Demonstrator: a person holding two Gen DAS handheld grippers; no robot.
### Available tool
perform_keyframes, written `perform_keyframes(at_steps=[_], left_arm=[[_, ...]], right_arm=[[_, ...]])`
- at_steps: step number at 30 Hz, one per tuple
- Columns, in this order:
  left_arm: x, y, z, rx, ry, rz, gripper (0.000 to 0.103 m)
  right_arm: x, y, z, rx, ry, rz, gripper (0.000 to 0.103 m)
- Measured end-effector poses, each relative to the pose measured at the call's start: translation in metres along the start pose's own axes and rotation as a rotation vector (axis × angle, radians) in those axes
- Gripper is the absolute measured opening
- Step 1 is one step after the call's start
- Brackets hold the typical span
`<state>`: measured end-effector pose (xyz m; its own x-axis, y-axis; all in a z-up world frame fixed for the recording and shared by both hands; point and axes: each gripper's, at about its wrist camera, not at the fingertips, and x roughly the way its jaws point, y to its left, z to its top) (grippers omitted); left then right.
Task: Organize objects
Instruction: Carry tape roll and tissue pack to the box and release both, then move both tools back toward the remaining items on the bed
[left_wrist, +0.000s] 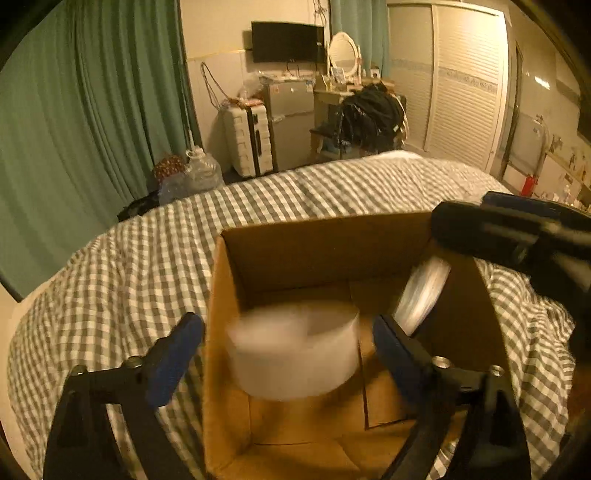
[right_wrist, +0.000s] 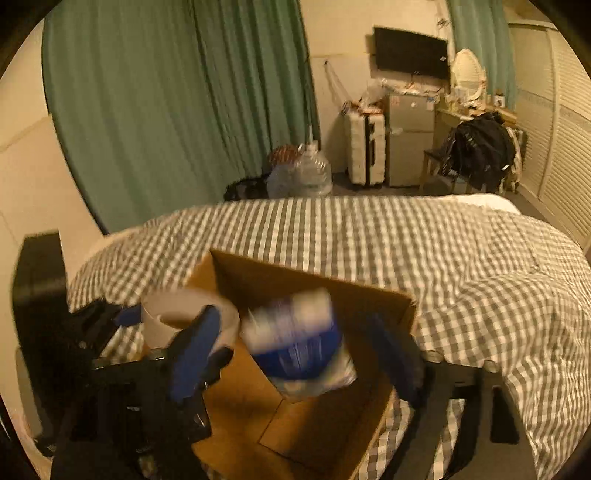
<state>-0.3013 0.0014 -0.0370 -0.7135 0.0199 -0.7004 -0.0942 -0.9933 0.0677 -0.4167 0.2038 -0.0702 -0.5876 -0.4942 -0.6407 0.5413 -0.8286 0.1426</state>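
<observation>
Cardboard box (left_wrist: 314, 254) on checked bedspread (left_wrist: 140, 266)

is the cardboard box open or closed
Open. The cardboard box on the checked bedspread shows its bare brown floor and inner walls from above; no flaps cover the top.

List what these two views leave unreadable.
- White roll, left wrist view: motion blur, so contact with the left tongs is unclear.
- Blue-and-white container, right wrist view: blurred label; unclear whether the right tongs touch it.
- Cardboard box: near wall cut off by frame edge.
</observation>
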Motion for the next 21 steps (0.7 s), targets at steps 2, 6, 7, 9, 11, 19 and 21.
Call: perform_keyframes(at_steps=[2, 6, 7, 9, 11, 19, 21], left_arm=[[-0.012, 0.0, 0.002, -0.001, -0.01, -0.003, 0.097], [-0.054, -0.004, 0.007, -0.005, -0.048, 0.022, 0.097], [-0.065, -0.004, 0.007, -0.007, -0.06, 0.024, 0.097], [-0.093, -0.004, 0.009, -0.008, -0.086, 0.029, 0.098], [-0.122, -0.002, 0.008, -0.011, -0.104, 0.041, 0.098], [-0.212, 0.012, -0.011, -0.028, -0.125, 0.085, 0.099], [-0.23, 0.015, -0.024, -0.03, -0.12, 0.089, 0.1]], right_arm=[[-0.015, 0.001, 0.004, 0.017, -0.024, -0.006, 0.085], [-0.058, 0.008, 0.008, 0.013, -0.07, -0.034, 0.085], [-0.072, 0.013, 0.011, 0.009, -0.086, -0.04, 0.085], [-0.102, 0.02, 0.015, -0.009, -0.118, -0.047, 0.085], [-0.128, 0.027, 0.019, -0.032, -0.145, -0.051, 0.086], [-0.231, 0.073, 0.008, -0.128, -0.204, -0.039, 0.086], [-0.247, 0.085, -0.001, -0.16, -0.192, -0.035, 0.086]])
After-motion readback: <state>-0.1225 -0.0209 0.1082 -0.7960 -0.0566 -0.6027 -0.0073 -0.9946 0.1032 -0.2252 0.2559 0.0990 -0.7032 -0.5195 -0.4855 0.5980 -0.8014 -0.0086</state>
